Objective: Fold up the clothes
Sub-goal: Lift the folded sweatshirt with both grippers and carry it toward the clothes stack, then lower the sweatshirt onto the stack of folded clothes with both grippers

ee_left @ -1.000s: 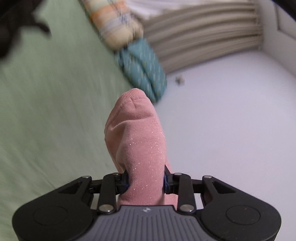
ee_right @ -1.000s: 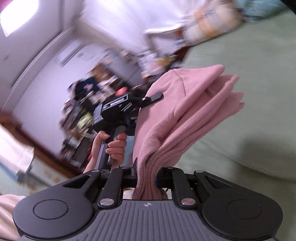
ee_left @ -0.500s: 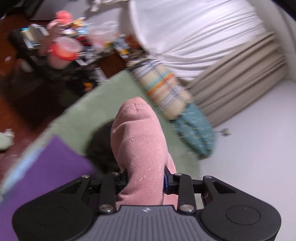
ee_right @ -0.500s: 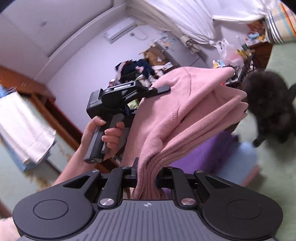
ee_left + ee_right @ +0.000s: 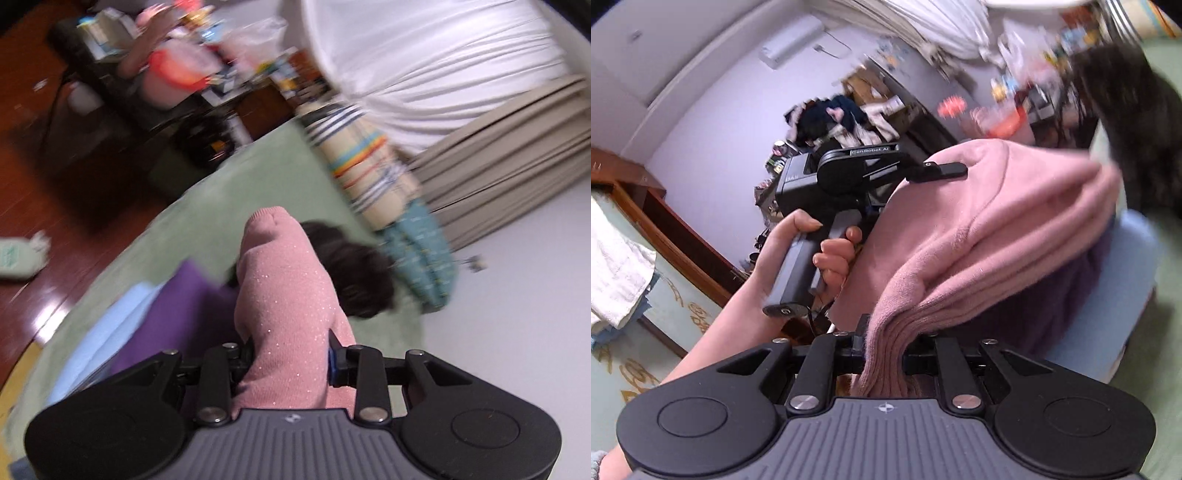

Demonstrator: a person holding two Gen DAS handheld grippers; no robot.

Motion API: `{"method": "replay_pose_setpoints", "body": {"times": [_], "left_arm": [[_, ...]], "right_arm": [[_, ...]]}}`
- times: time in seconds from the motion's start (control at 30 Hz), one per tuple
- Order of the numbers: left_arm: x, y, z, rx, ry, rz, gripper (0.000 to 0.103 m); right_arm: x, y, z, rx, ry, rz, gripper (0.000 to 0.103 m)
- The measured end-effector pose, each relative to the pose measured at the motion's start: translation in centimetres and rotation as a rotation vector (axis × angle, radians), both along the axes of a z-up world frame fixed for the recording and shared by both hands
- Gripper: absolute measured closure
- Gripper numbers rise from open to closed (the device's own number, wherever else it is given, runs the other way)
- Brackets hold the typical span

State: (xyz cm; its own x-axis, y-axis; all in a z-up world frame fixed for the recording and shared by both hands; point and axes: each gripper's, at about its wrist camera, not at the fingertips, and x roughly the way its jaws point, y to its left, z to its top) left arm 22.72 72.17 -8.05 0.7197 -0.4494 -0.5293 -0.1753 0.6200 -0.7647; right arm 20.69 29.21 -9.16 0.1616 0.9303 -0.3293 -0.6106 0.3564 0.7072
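A folded pink knit sweater [image 5: 284, 295] hangs in the air between my two grippers. My left gripper [image 5: 291, 350] is shut on one end of it, its fingertips buried in the cloth. My right gripper [image 5: 884, 354] is shut on the other end, where several layers bunch between the jaws. In the right wrist view a hand holds the left gripper [image 5: 934, 173] at the sweater's far edge. Below the sweater lies a folded purple garment [image 5: 177, 314] on a light blue one [image 5: 107, 332], also seen in the right wrist view as purple garment [image 5: 1063, 295] and light blue one [image 5: 1126, 295].
The stack lies on a green bed sheet [image 5: 236, 192]. A black cat [image 5: 351, 280] sits just beyond the stack. A striped pillow [image 5: 362, 173] and a teal pillow [image 5: 421, 258] lie by the wall. A cluttered dark table [image 5: 177, 85] stands past the bed's edge, over a wooden floor [image 5: 44, 221].
Both grippers swung sideways with the pink sweater, from over the bare green sheet to above the purple and blue stack. The black cat and cluttered table came into view.
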Motion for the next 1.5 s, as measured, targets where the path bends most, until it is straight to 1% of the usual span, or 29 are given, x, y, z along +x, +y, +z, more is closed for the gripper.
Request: {"method": "replay_pose_setpoints", "body": {"times": [0.03,0.1,0.13,0.17,0.2,0.23,0.3,0.33,0.37,0.4,0.47,0.53,0.6,0.63,0.7,0.8,0.83,0.87,0.9,0.93,1.0,1.1,1.2,1.27,1.33,1.37,1.4,1.47,1.5], "left_arm": [[0.3,-0.4,-0.2,-0.002,0.013,0.001,0.068],[1.0,-0.4,-1.8,0.016,0.110,0.013,0.066],[1.0,-0.1,-2.9,0.023,0.194,0.032,0.066],[0.4,0.5,-4.4,0.018,0.266,0.063,0.063],[-0.5,1.2,-5.0,-0.011,0.269,0.086,0.063],[-0.9,1.5,-5.1,-0.032,0.255,0.094,0.062],[-2.7,2.5,-4.6,-0.086,0.205,0.109,0.060],[-3.4,2.9,-4.1,-0.090,0.189,0.107,0.055],[-3.9,3.2,-3.7,-0.082,0.186,0.104,0.046],[-4.7,3.8,-2.8,-0.048,0.197,0.114,0.043],[-6.7,5.4,-0.8,0.028,0.222,0.152,0.041],[-8.6,7.0,0.4,0.037,0.219,0.200,0.040],[-12.1,8.3,1.6,0.031,0.178,0.272,0.034],[-14.0,8.5,1.5,0.026,0.153,0.300,0.030],[-17.3,8.2,0.1,0.011,0.111,0.339,0.029],[-22.7,7.0,-3.8,-0.043,0.047,0.463,0.028],[-24.5,6.4,-5.5,-0.066,0.004,0.542,0.029],[-26.6,5.4,-7.9,-0.118,-0.051,0.627,0.030],[-27.7,4.5,-9.5,-0.162,-0.094,0.664,0.030],[-28.5,3.7,-10.7,-0.201,-0.132,0.684,0.030],[-29.6,1.7,-12.2,-0.232,-0.195,0.738,0.030],[-30.7,-1.2,-13.3,-0.242,-0.234,0.779,0.028],[-30.3,-2.3,-14.4,-0.314,-0.269,0.795,0.028],[-29.7,-2.8,-14.7,-0.351,-0.296,0.804,0.028],[-29.0,-3.3,-14.8,-0.397,-0.328,0.815,0.033],[-28.7,-3.4,-14.8,-0.445,-0.337,0.835,0.068],[-28.6,-3.5,-15.0,-0.466,-0.336,0.844,0.095],[-28.3,-3.6,-14.8,-0.529,-0.281,0.884,0.095],[-28.3,-3.8,-14.8,-0.532,-0.277,0.888,0.095]], "right_arm": [[0.1,0.1,-0.3,-0.006,0.005,0.001,0.089],[0.3,1.3,-2.2,-0.029,0.082,0.010,0.088],[0.6,1.9,-3.1,-0.038,0.114,0.020,0.088],[0.6,2.9,-4.9,-0.059,0.181,0.046,0.088],[0.3,3.5,-6.0,-0.073,0.213,0.062,0.088],[0.2,3.6,-6.4,-0.065,0.221,0.067,0.088],[0.2,3.5,-7.4,-0.030,0.253,0.075,0.088],[0.3,3.3,-7.6,-0.019,0.269,0.074,0.088],[0.5,3.1,-8.0,-0.017,0.289,0.071,0.088],[0.7,2.9,-8.3,-0.013,0.307,0.068,0.087],[0.8,2.5,-8.7,-0.004,0.332,0.060,0.085],[0.8,2.2,-8.9,0.005,0.342,0.043,0.083],[1.0,1.8,-9.1,0.023,0.370,0.029,0.080],[1.0,1.7,-9.3,0.035,0.398,0.032,0.071],[1.0,1.8,-9.8,0.056,0.438,0.043,0.060],[0.6,1.7,-10.5,0.100,0.483,0.054,0.056],[0.5,1.5,-10.6,0.113,0.493,0.053,0.056],[0.2,1.5,-10.8,0.123,0.495,0.045,0.056],[0.1,1.6,-10.8,0.117,0.492,0.045,0.056],[0.0,1.7,-10.8,0.111,0.489,0.045,0.056],[-0.2,1.8,-10.6,0.102,0.478,0.043,0.057],[-0.4,1.7,-9.9,0.087,0.463,0.033,0.065],[-0.4,1.8,-10.0,0.098,0.488,0.025,0.066],[-0.4,1.9,-10.1,0.098,0.495,0.016,0.069],[-0.6,1.8,-10.4,0.101,0.509,0.000,0.069],[-0.6,1.8,-10.5,0.103,0.512,-0.004,0.070],[-0.6,1.7,-10.5,0.101,0.511,-0.008,0.072],[-0.8,1.6,-10.2,0.084,0.490,-0.021,0.084],[-1.0,1.5,-9.8,0.079,0.477,-0.029,0.085]]}}
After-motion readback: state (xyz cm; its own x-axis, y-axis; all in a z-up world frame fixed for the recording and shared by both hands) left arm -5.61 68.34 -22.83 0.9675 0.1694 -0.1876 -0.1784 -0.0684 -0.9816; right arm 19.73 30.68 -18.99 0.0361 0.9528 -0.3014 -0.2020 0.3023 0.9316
